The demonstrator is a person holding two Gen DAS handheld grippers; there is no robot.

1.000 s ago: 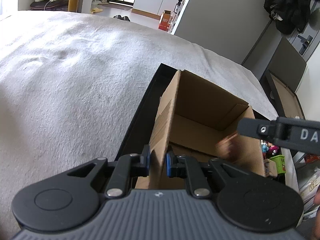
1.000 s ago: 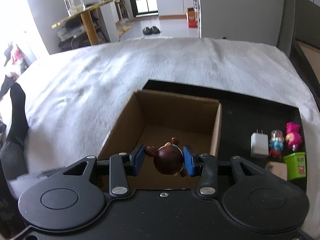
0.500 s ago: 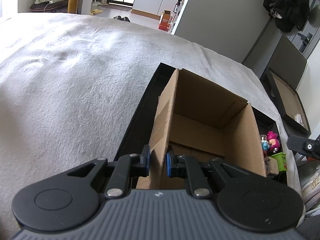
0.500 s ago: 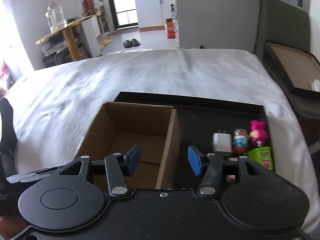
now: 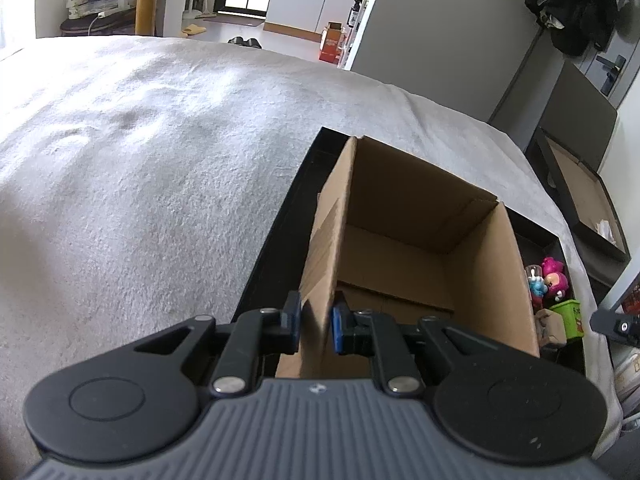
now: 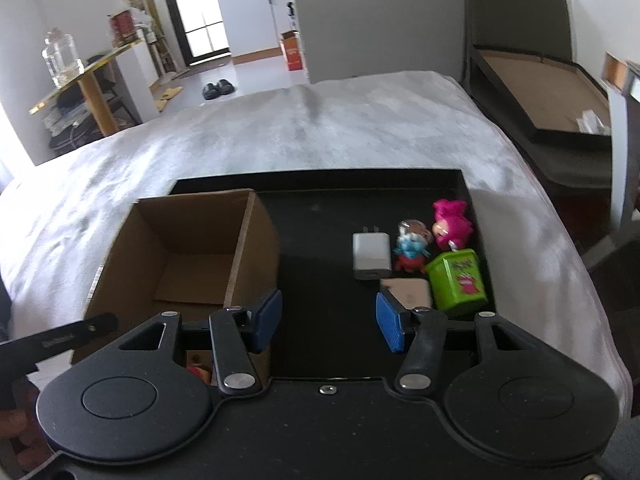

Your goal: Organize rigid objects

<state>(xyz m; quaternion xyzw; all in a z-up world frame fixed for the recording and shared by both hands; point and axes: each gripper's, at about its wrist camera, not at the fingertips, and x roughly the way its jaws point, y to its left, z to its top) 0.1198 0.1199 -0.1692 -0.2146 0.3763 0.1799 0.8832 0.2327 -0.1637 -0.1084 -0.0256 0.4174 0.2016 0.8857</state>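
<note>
An open cardboard box [image 6: 188, 256] stands at the left of a black tray [image 6: 320, 216]. My left gripper [image 5: 316, 322] is shut on the box's near-left wall [image 5: 326, 248]. My right gripper [image 6: 328, 318] is open and empty above the tray's bare middle. On the tray's right sit a white charger [image 6: 371, 255], a blue figurine [image 6: 412, 248], a pink figurine [image 6: 450, 224], a green tin [image 6: 458, 278] and a tan block [image 6: 408, 292]. A small brown toy [image 6: 196, 364] shows low in the box, mostly hidden by my right gripper's finger.
The tray lies on a white blanket [image 5: 140, 168] over a bed. A dark open box [image 6: 540, 100] stands beyond the bed's right edge. The figurines also show in the left wrist view [image 5: 550, 278].
My right gripper opened, let go of the brown toy over the box, and moved right toward the tray's middle. My left gripper stayed shut on the box wall.
</note>
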